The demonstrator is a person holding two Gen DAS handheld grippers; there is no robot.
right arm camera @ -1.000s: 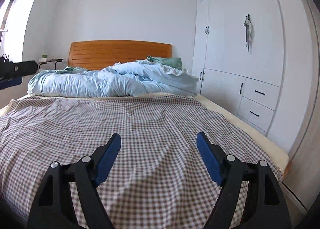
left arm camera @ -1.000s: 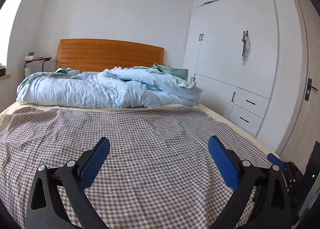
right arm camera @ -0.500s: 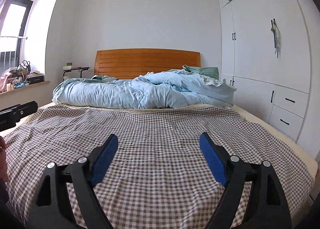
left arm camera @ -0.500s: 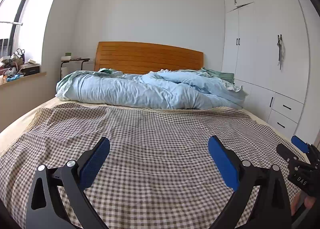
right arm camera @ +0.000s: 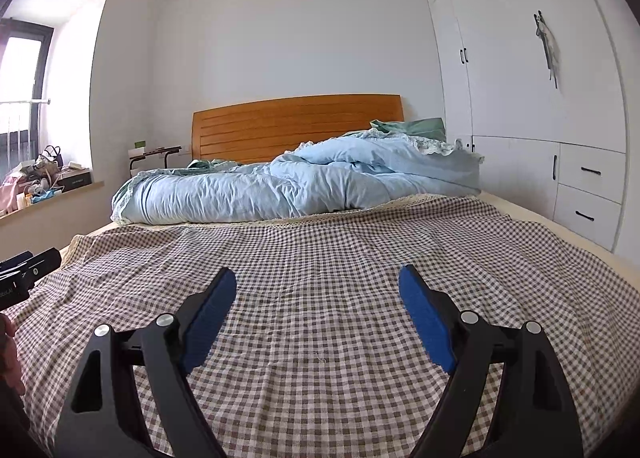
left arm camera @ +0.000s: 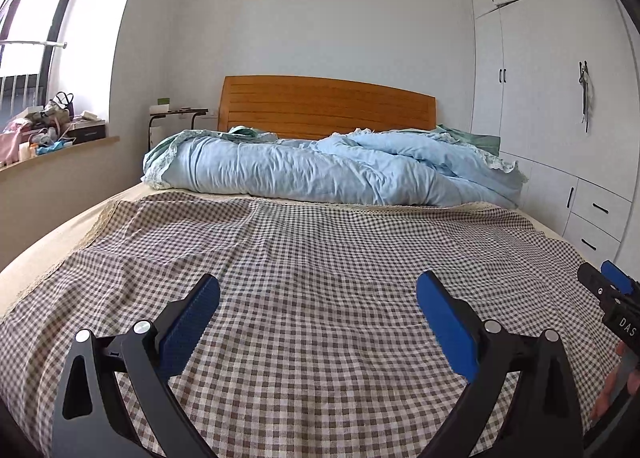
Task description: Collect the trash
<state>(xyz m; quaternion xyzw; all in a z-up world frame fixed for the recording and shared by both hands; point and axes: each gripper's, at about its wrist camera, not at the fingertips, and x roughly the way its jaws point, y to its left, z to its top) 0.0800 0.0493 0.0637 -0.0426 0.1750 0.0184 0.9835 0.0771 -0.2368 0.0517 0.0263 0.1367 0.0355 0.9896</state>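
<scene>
No piece of trash shows in either view. My left gripper is open and empty, held above the foot of a bed with a brown checked cover. My right gripper is open and empty above the same cover. The right gripper's tip shows at the right edge of the left wrist view. The left gripper's tip shows at the left edge of the right wrist view.
A crumpled blue duvet lies against the wooden headboard. White wardrobes with drawers line the right wall. A cluttered window sill runs along the left wall, with a small side table beside the headboard.
Both views have swung left: the wardrobe slid toward the right edge and the window and sill came into sight. Both grippers stayed open.
</scene>
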